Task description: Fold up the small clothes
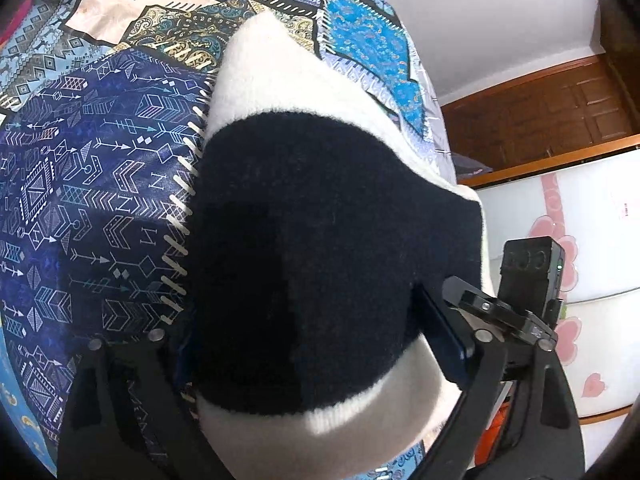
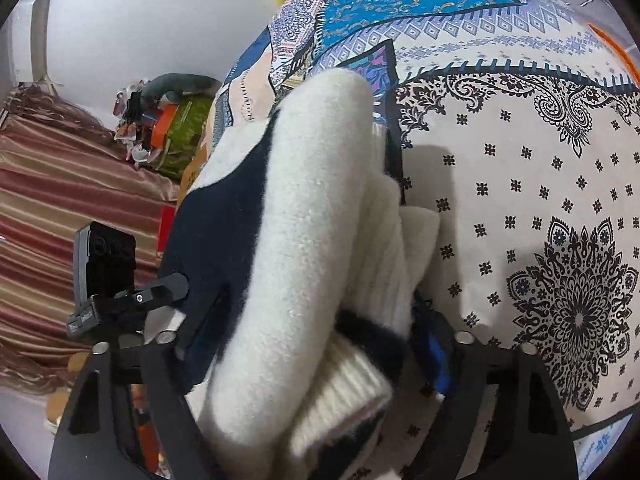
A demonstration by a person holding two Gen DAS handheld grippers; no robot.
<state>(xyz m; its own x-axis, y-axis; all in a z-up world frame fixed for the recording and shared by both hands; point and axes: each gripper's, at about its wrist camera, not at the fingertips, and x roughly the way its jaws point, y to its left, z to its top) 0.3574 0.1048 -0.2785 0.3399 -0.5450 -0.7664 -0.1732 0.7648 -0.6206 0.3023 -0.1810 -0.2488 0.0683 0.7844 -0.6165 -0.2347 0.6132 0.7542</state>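
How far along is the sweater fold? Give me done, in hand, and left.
Done: the navy-and-cream sweater is already bunched into several stacked layers. In hand: the left gripper and right gripper each clamp that bundle, which looks lifted off the patterned bedspread. Left: probably lay it flat on the bedspread, release, and tidy the edges.

Background: bed covered by a patchwork-print bedspread; plain white wall; dark wooden door; white cabinet with pink decals; striped curtain; cluttered pile beside the bed.
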